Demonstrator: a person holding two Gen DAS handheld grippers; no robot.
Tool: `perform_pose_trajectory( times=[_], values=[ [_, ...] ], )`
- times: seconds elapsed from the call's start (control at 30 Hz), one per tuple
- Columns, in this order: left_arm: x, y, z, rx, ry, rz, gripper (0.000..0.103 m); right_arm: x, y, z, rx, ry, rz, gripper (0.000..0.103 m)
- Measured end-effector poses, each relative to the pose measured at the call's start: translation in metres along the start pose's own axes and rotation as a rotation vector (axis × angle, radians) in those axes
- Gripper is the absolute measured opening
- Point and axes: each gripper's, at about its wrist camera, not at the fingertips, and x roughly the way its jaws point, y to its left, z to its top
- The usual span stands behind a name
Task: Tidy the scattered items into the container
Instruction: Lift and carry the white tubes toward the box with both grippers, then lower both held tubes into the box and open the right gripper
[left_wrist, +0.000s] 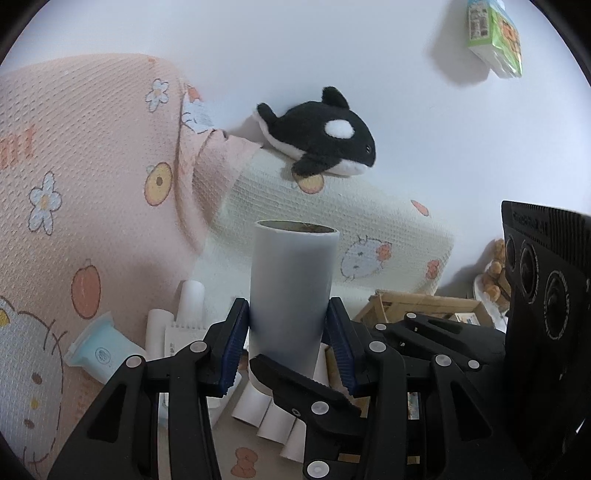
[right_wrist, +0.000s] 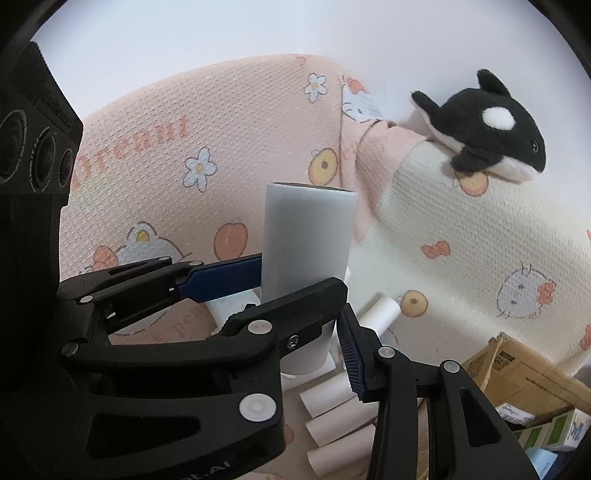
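A tall grey-white roll (left_wrist: 291, 295) stands upright between the blue pads of my left gripper (left_wrist: 290, 347), which is shut on it. The same roll (right_wrist: 306, 251) shows in the right wrist view. My right gripper (right_wrist: 314, 314) reaches around the roll's lower part from the other side, one finger (right_wrist: 288, 325) across its front, the other pad (right_wrist: 351, 358) to its right; whether it presses the roll is unclear. Several small white rolls (right_wrist: 332, 398) lie on the bed below. A small blue-and-white cup (left_wrist: 99, 350) lies at the left.
A pink pillow (left_wrist: 92, 166) and a cream pillow (left_wrist: 332, 229) lie behind. A plush orca (left_wrist: 321, 136) sits on the cream pillow. A wooden crate (left_wrist: 417, 306) is at the right, a cardboard box (right_wrist: 517, 365) in the right wrist view. A tissue pack (left_wrist: 495, 37) hangs on the wall.
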Motion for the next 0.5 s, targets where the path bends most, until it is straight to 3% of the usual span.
perform_pose_trajectory(
  times=[0.5],
  values=[
    [0.02, -0.077, -0.004, 0.13, 0.058, -0.026, 0.047, -0.04, -0.054, -0.037, 0.106, -0.034, -0.03, 0.04]
  ],
)
